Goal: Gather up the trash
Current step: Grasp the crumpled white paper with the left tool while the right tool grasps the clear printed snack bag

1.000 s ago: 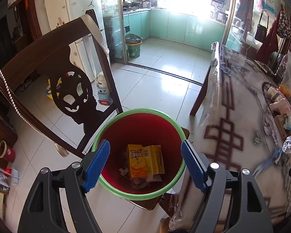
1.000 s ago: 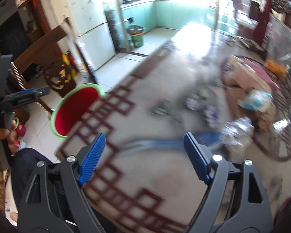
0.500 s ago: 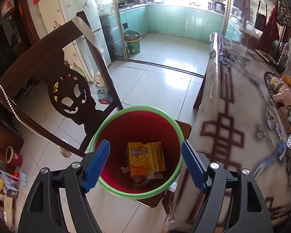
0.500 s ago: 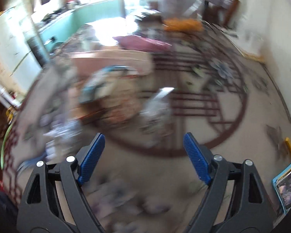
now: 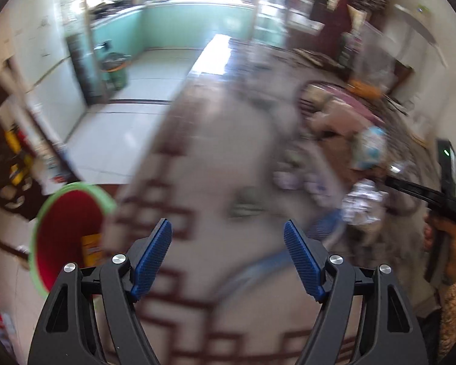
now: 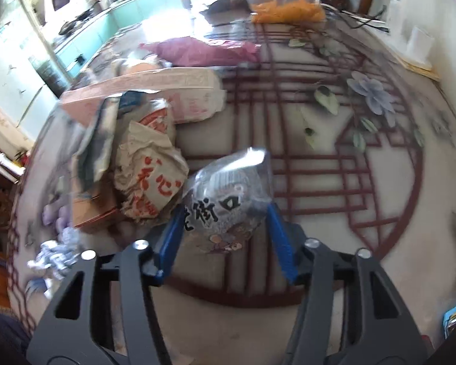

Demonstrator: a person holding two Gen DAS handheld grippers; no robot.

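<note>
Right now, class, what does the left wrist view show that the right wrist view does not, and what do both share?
Only the left wrist view: the green-rimmed red bin beside the table, and the open, empty left gripper.

Only the right wrist view: the right gripper, which has just been closing, around a silver foil snack packet.

Both: the maroon-patterned tablecloth and crumpled white wrapper.

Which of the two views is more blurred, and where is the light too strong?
Left wrist view: heavy motion blur over the table and the red bin; only the left gripper is sharp; the kitchen window is washed out. Right wrist view: mostly sharp on the silver snack bag, soft at the left edge, with glare at the top.
</note>
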